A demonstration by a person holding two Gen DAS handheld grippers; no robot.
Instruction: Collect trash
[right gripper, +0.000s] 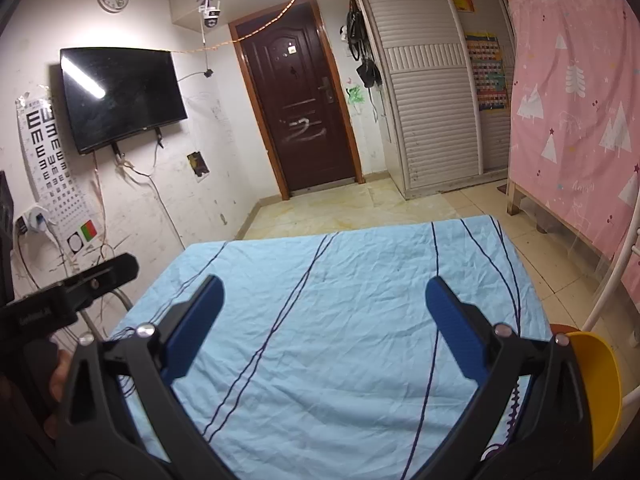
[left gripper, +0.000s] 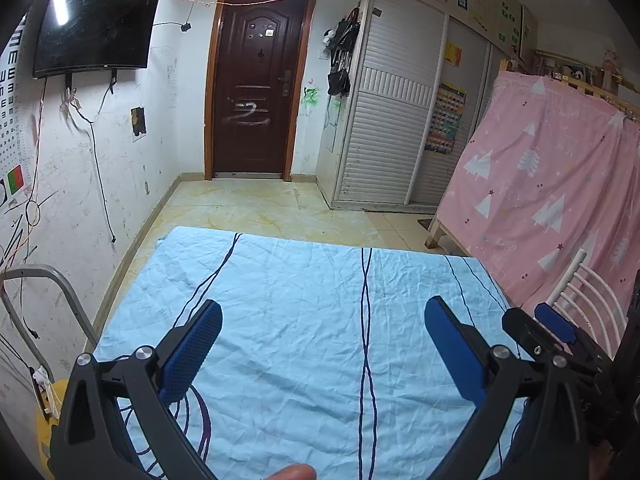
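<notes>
Oddly, no trash is showing in either view, so how it will handle and where to grip it cannot be judged. A wrinkled, soft blue sheet (left gripper: 304, 320) with thin dark lines is covering the counter. A smooth yellow bowl (right gripper: 596, 392) is sitting at its right edge. The left gripper (left gripper: 322, 322) and right gripper (right gripper: 324, 300) are hovering with ribbed blue fingers (right gripper: 454, 328) wide apart, holding nothing.

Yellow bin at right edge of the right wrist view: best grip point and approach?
Grip the yellow bin by its thin upper rim, coming from above with the right gripper, one finger inside the wall. Only its curved rim and inner wall show beside the blue sheet; the rest is cut off.
</notes>
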